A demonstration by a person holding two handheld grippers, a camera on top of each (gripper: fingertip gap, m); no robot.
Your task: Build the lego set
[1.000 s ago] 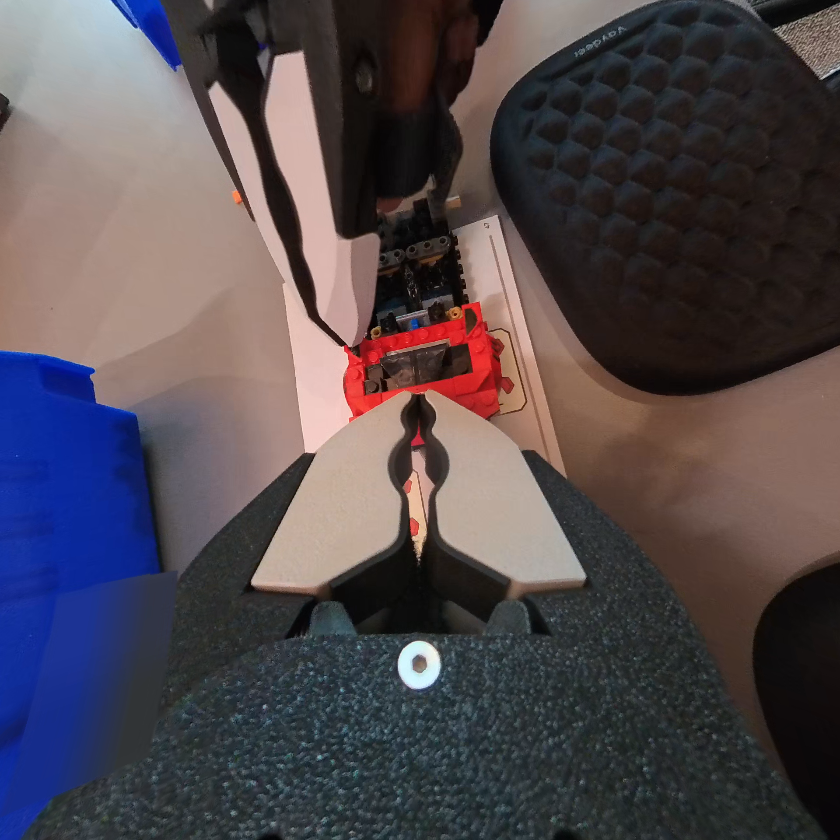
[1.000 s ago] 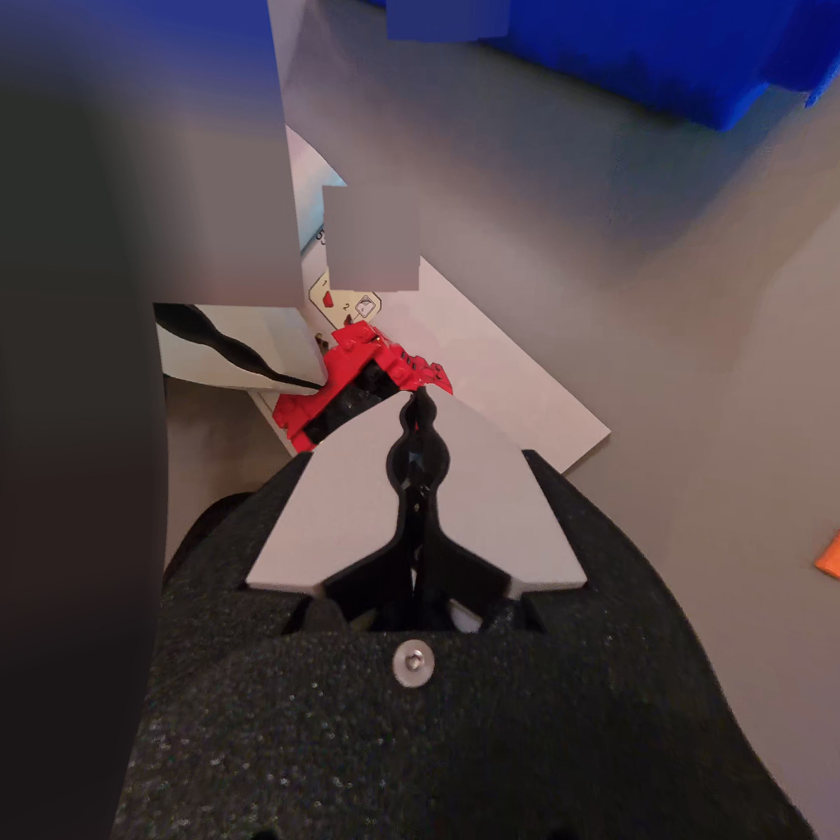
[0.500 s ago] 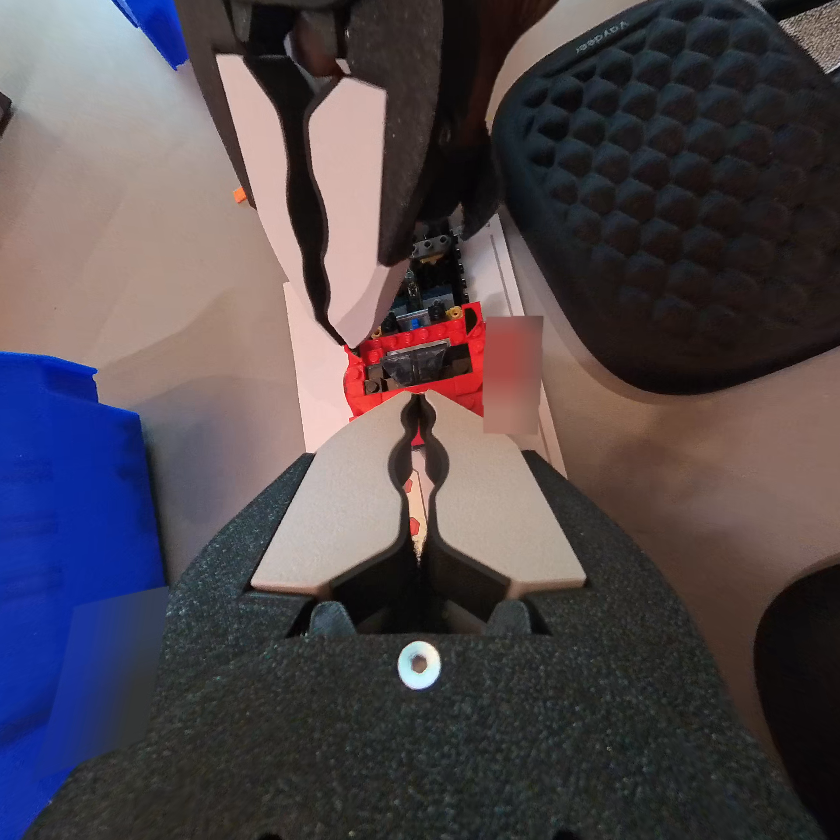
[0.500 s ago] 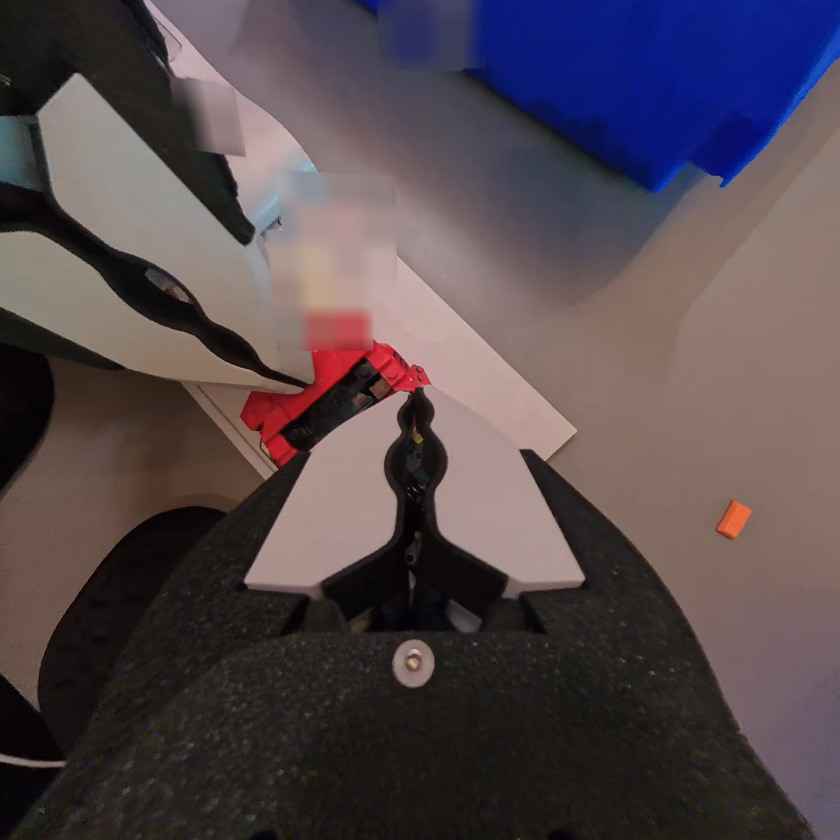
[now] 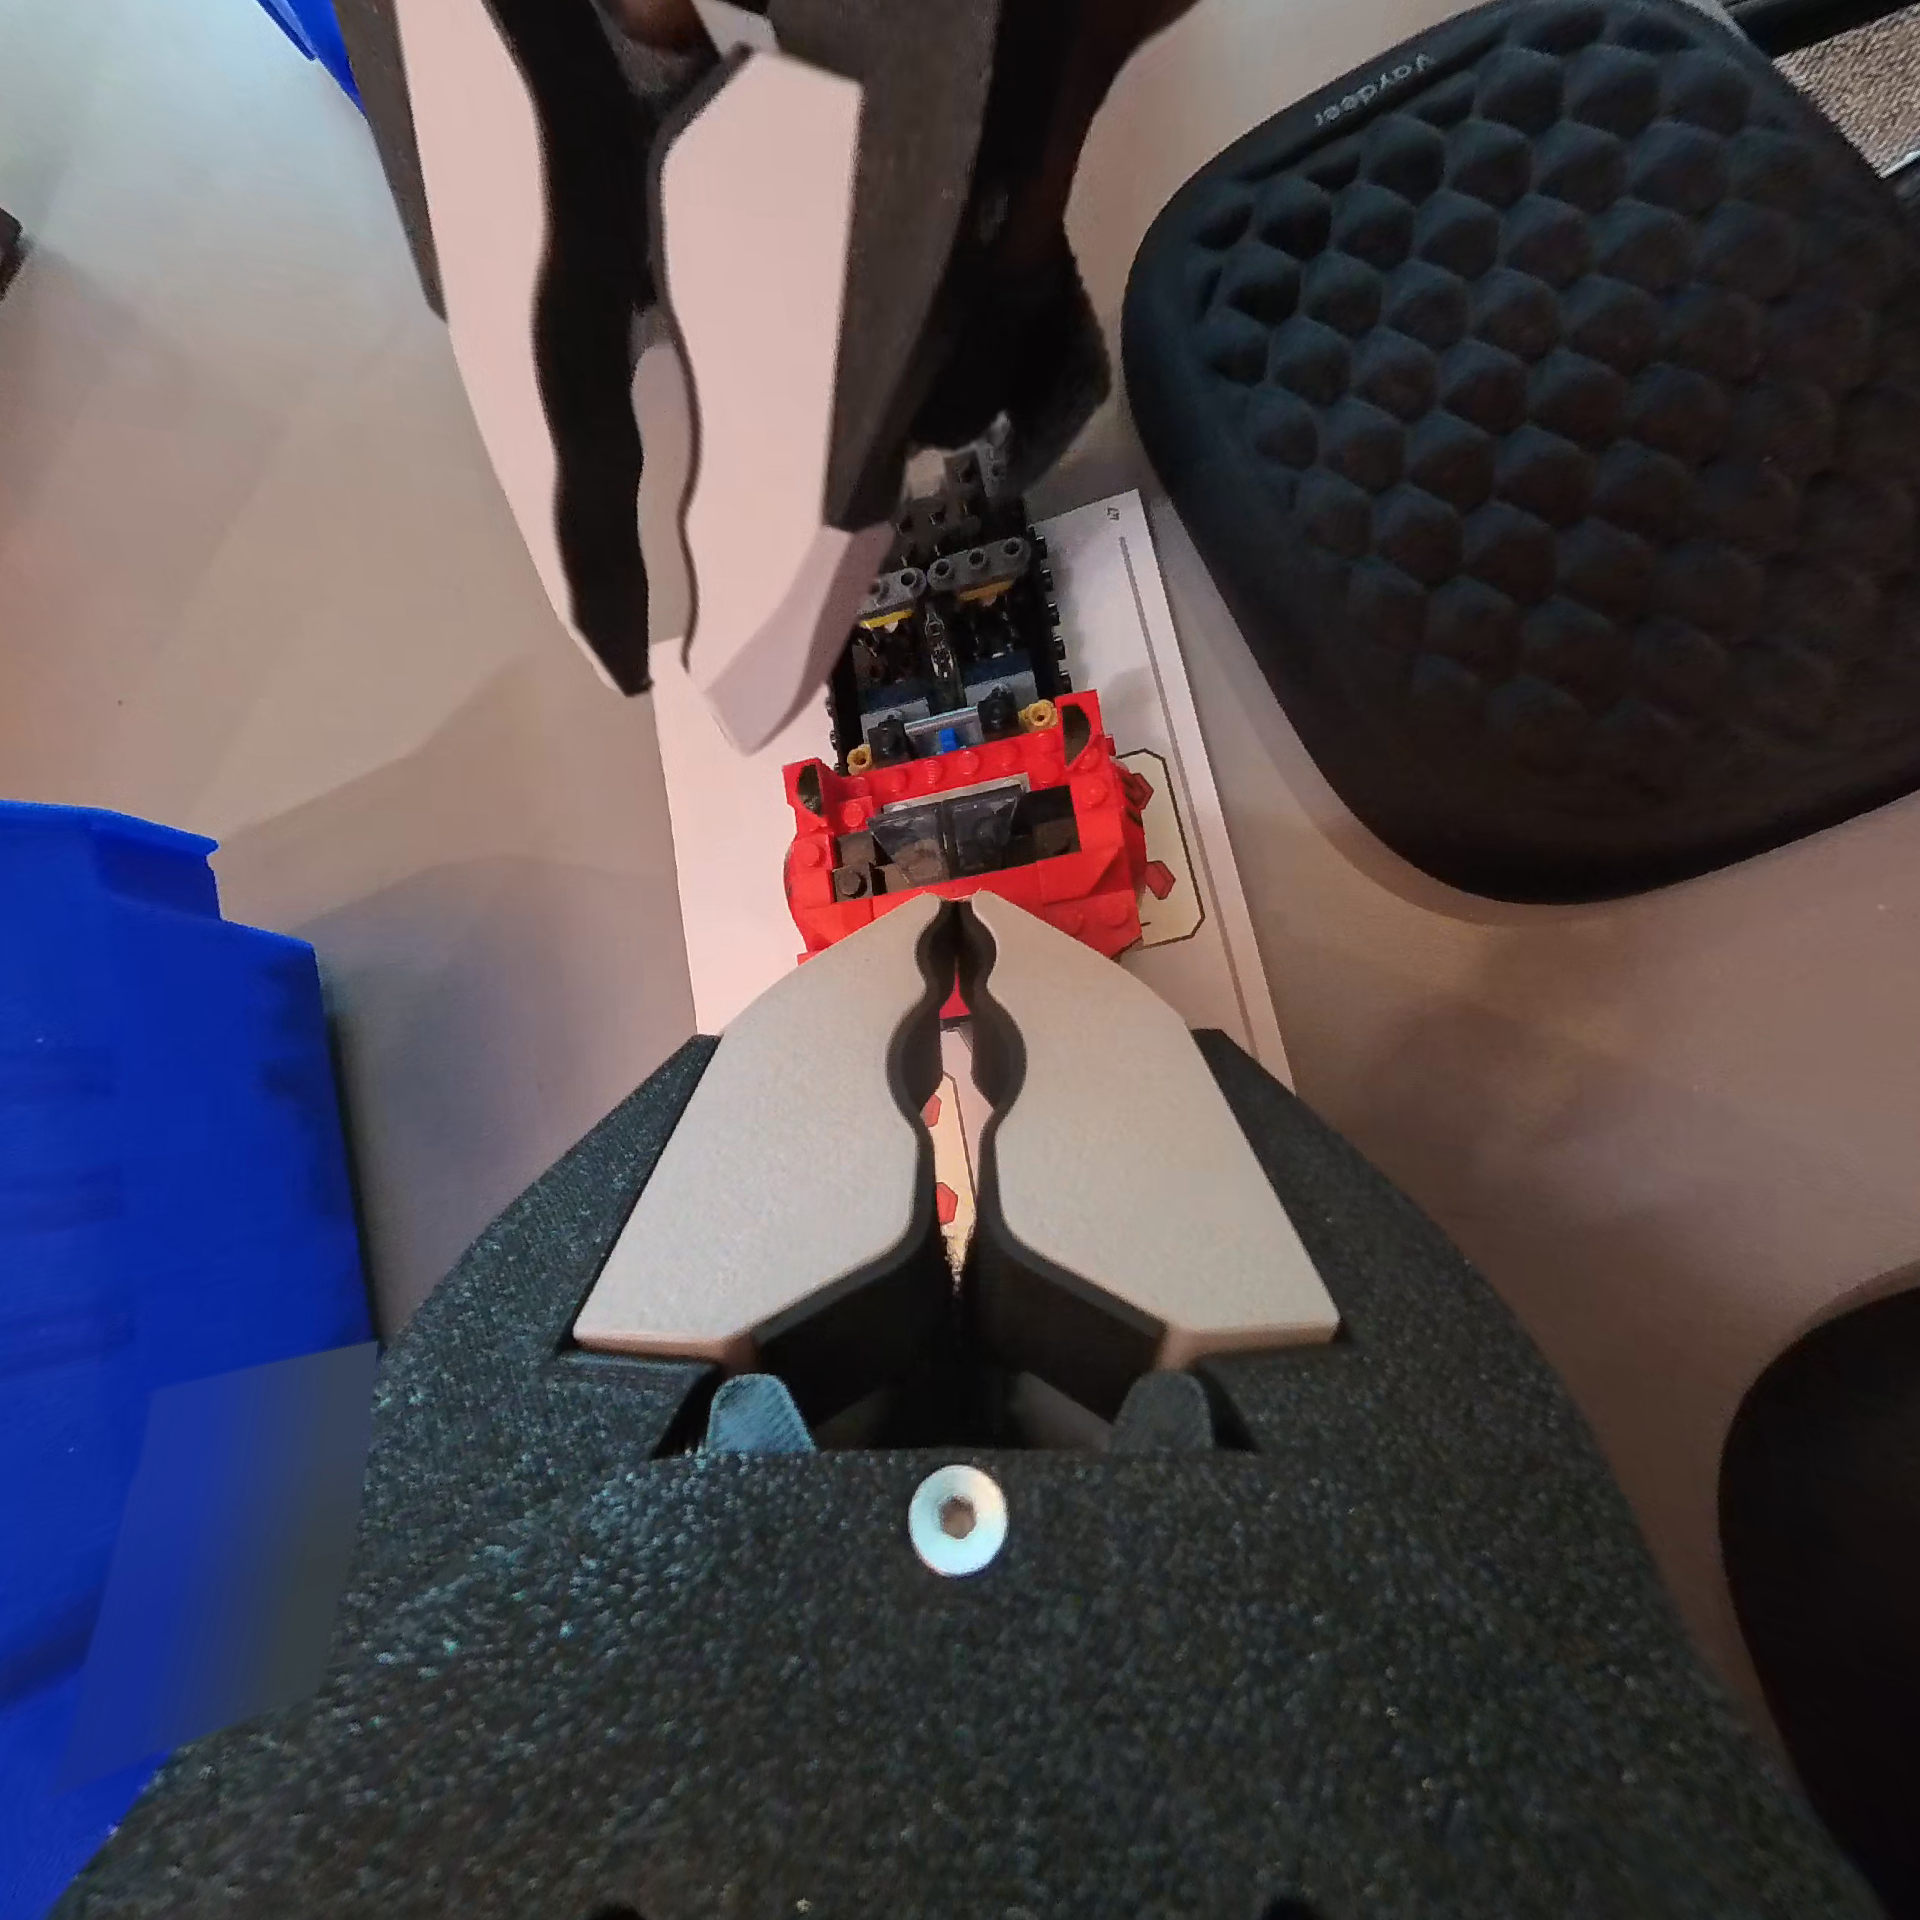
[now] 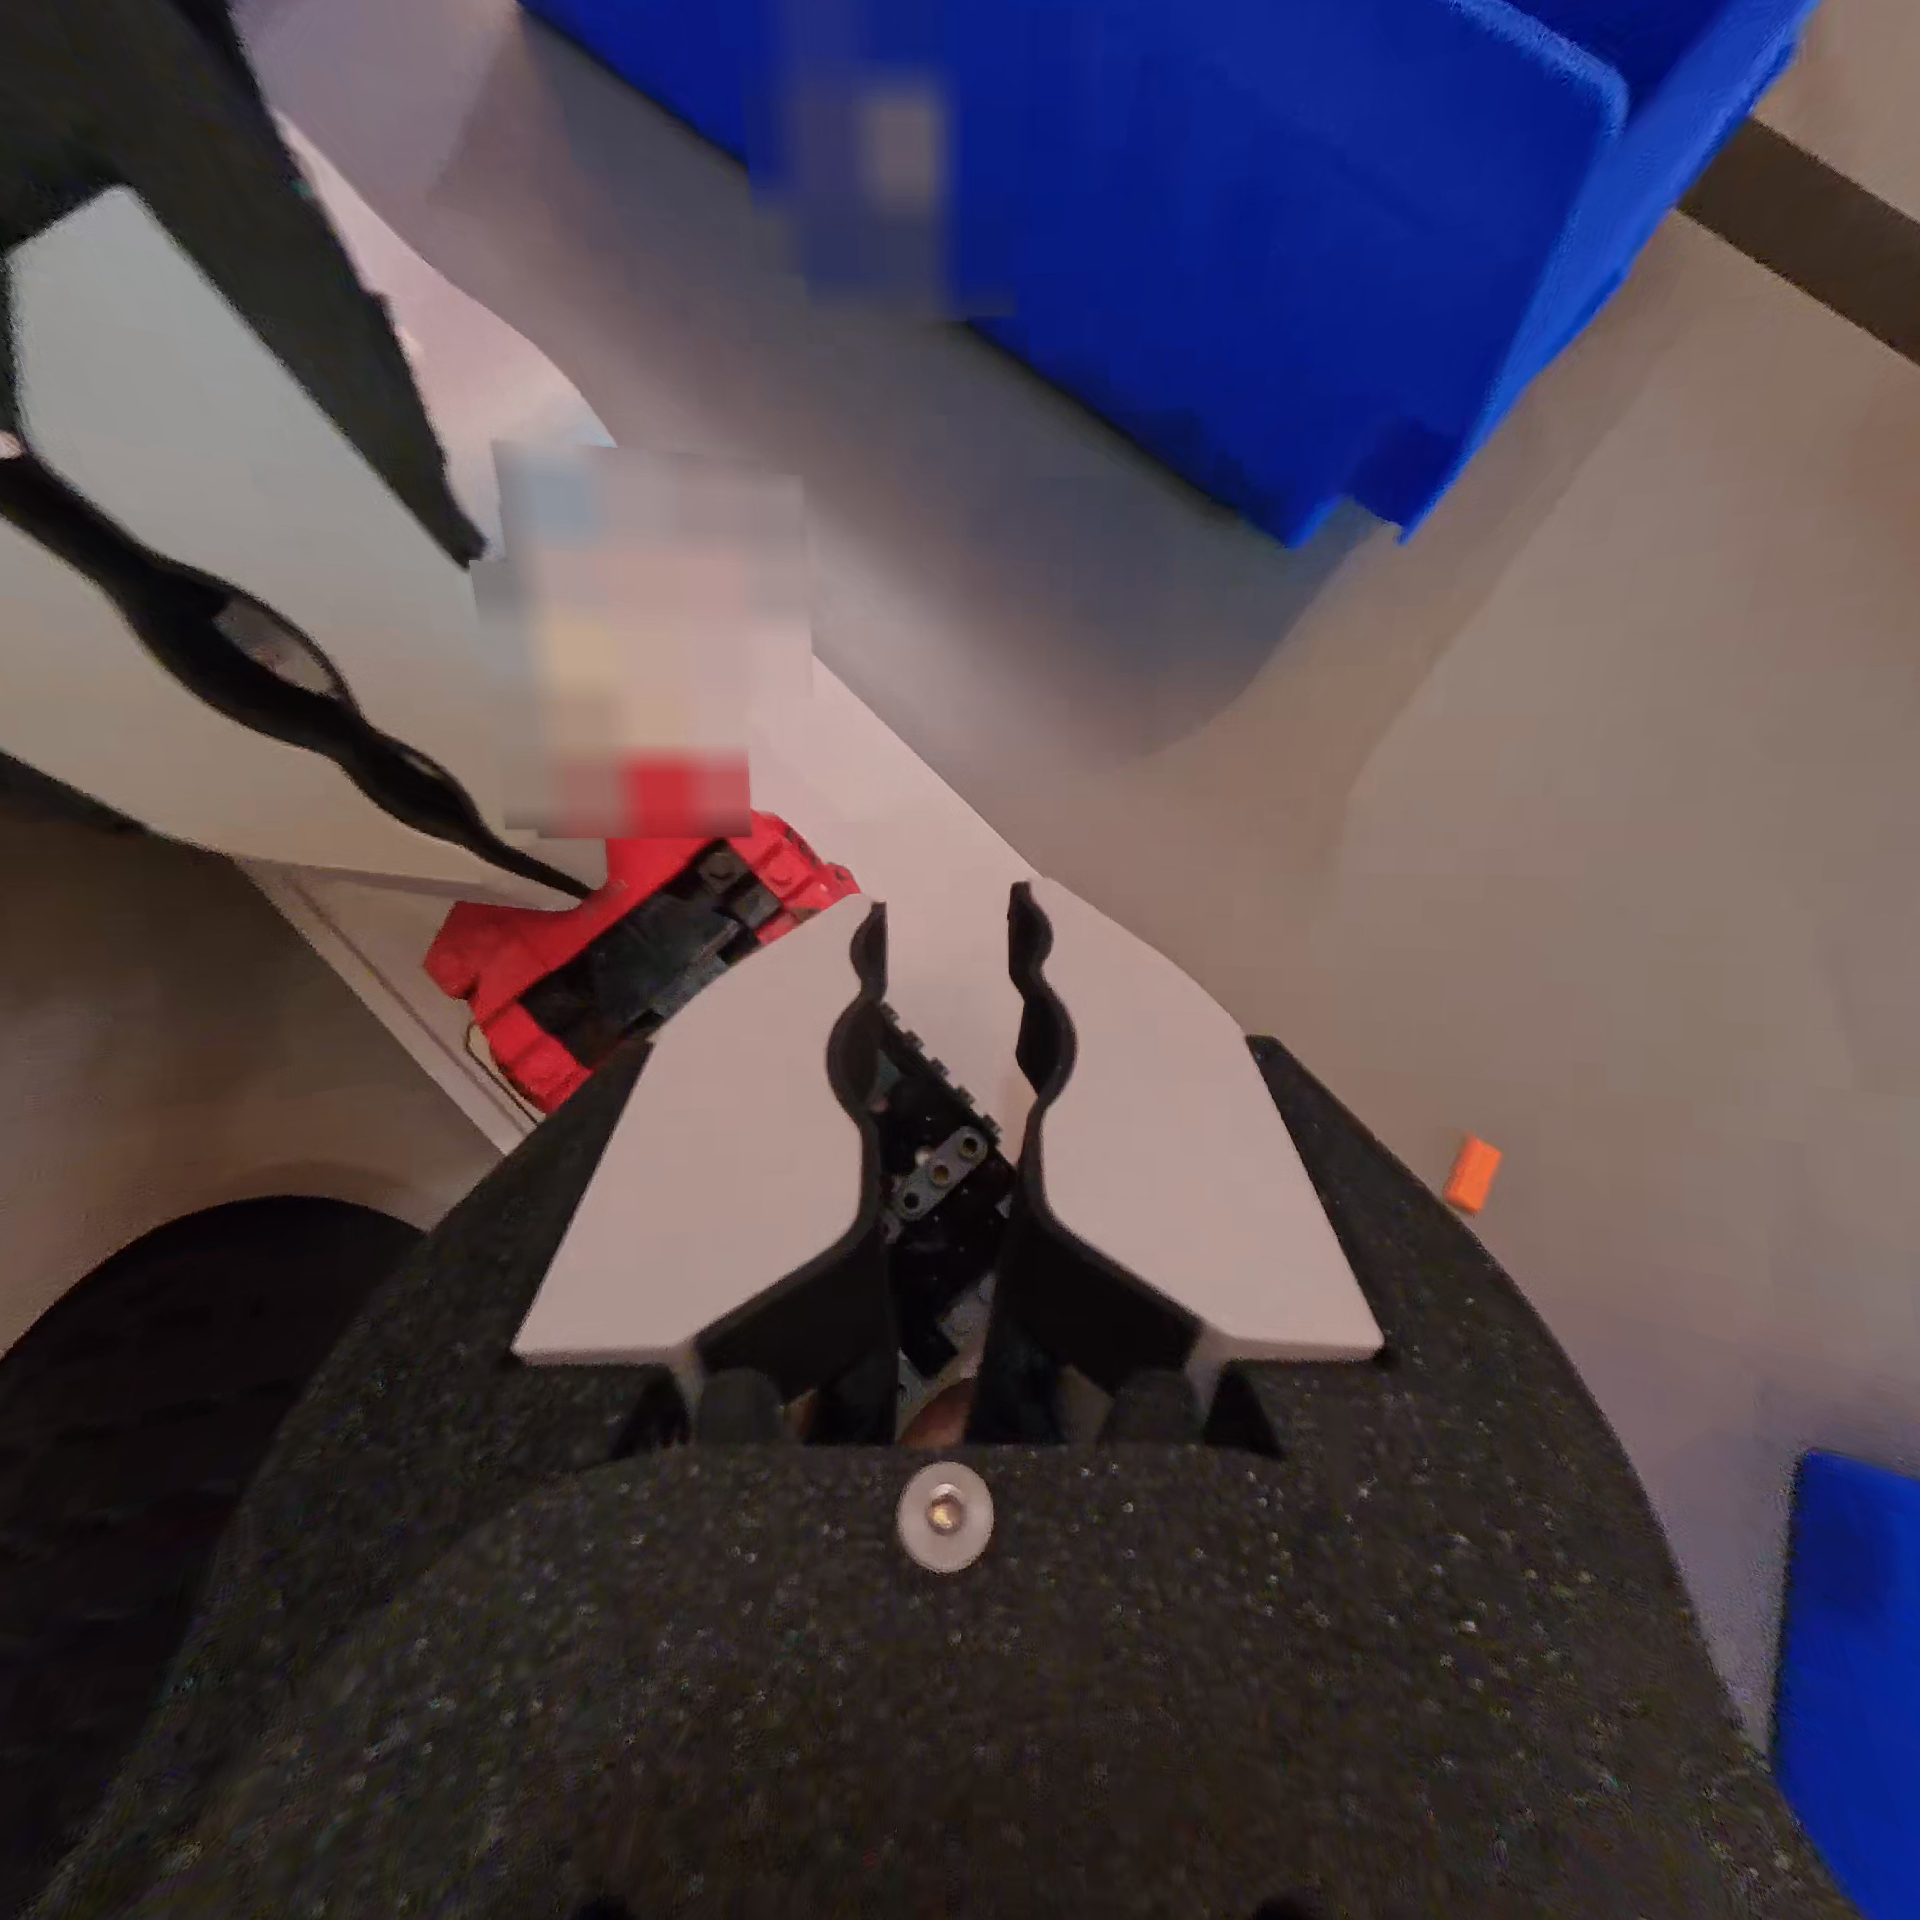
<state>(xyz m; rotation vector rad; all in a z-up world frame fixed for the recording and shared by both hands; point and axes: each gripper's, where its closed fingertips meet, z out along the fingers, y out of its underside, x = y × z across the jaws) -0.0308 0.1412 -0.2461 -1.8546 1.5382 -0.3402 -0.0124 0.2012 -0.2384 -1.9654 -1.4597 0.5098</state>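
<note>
The right hand-held gripper (image 6: 945,914), pinched together half a second ago, is now spread and empty over the lego car (image 5: 961,821) on the instruction sheet (image 5: 727,831) (its red nose pinched by the left hand-held gripper (image 5: 958,914)), so a release is judged complete.

right claw (image 6: 945,904) opened, off lego model (image 6: 644,945)

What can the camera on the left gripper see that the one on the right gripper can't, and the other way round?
Only the left wrist view shows the black honeycomb cushion and the model's black rear section.

Only the right wrist view shows a small orange brick lying apart on the table.

Both show the red lego model on the white instruction sheet, a blue bin, the left gripper closed at its red end, and the right gripper open.
</note>
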